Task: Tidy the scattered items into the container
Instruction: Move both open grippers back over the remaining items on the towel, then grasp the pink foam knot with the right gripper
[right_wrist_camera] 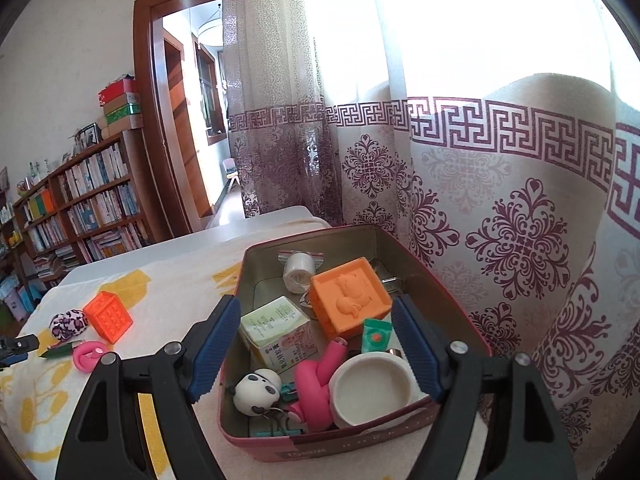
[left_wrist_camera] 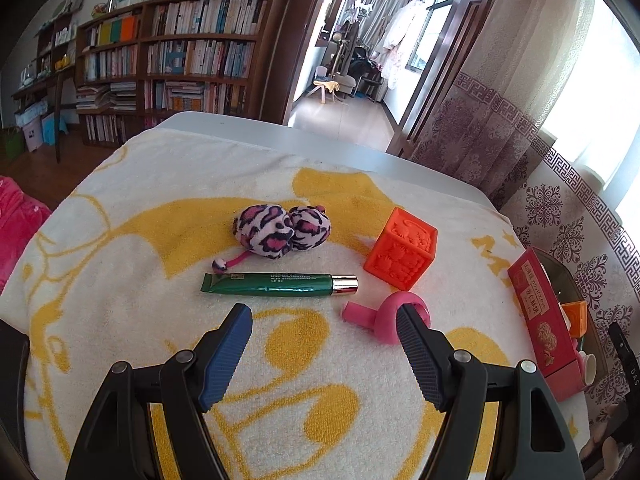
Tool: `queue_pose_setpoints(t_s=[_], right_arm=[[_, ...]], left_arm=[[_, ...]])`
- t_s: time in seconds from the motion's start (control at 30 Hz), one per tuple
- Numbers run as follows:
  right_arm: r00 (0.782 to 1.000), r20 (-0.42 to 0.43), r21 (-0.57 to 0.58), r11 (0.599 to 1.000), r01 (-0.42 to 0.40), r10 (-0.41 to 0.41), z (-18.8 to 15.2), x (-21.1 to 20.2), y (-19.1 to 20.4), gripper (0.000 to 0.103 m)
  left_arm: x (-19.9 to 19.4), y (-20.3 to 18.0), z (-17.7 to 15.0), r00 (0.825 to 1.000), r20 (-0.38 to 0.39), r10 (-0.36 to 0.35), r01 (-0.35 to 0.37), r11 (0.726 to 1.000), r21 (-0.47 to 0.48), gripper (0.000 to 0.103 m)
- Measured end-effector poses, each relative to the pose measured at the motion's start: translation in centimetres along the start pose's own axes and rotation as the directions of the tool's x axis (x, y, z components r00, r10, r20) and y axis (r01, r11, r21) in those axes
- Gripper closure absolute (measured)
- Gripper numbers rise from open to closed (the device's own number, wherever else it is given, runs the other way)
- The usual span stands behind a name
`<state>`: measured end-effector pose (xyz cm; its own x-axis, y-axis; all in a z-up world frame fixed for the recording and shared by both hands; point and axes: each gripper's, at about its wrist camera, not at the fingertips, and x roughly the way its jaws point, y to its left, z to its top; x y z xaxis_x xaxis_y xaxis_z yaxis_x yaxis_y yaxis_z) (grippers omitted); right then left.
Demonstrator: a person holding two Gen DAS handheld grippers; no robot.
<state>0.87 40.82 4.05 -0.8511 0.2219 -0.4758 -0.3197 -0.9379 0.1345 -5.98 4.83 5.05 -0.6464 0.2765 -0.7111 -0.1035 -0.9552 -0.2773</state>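
On the towel in the left wrist view lie a green tube [left_wrist_camera: 276,285], a leopard-print plush toy [left_wrist_camera: 280,232], an orange embossed cube [left_wrist_camera: 402,254] and a pink ring toy [left_wrist_camera: 394,316]. My left gripper [left_wrist_camera: 324,314] is open just short of the tube, nothing between its fingers; its right finger overlaps the pink ring. The red tin [left_wrist_camera: 540,312] stands at the right. In the right wrist view my right gripper [right_wrist_camera: 316,306] hangs open over the tin [right_wrist_camera: 320,446], empty. Inside are an orange block [right_wrist_camera: 350,300], a white pot [right_wrist_camera: 372,386], a pink figure [right_wrist_camera: 316,380] and a panda [right_wrist_camera: 256,394].
A white and yellow towel [left_wrist_camera: 160,240] covers the grey table [left_wrist_camera: 320,140]. A patterned curtain [right_wrist_camera: 500,200] hangs right behind the tin. A bookshelf [left_wrist_camera: 180,60] stands beyond the table's far edge. Pink cloth [left_wrist_camera: 16,224] lies off the left edge.
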Motion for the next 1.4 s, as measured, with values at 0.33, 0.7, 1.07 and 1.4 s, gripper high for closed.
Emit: queue_pose_setpoints(t_s=[0.33,0.7,1.07,1.4], right_arm=[[0.814,-0.401,-0.151,0.846,-0.511,0.420,-2.5,4.3,13.5,0.018],[0.759,-0.525,-0.227,0.797,-0.560,0.384,-5.5,8.3,21.7,0.018],[0.740,-0.569,-0.215,0.804,-0.555,0.358,-5.6,12.4,24.3,0.018],[0.750,-0.566,-0.254,0.794,-0.553,0.342,-6.3,12.3,24.2,0.034]], left_arm=[[-0.2,3.8,-0.2,1.000,-0.012,-0.022,0.021,0.997,-0.081,0.027],[0.3,7.2,-0.3,0.999,-0.045,0.009,-0.015,0.990,-0.141,0.027],[1.6,6.9,-0.6,0.996,-0.090,-0.010,-0.002,0.991,-0.132,0.027],[2.8,6.5,-0.5,0.992,-0.122,0.009,-0.025,0.992,-0.124,0.027]])
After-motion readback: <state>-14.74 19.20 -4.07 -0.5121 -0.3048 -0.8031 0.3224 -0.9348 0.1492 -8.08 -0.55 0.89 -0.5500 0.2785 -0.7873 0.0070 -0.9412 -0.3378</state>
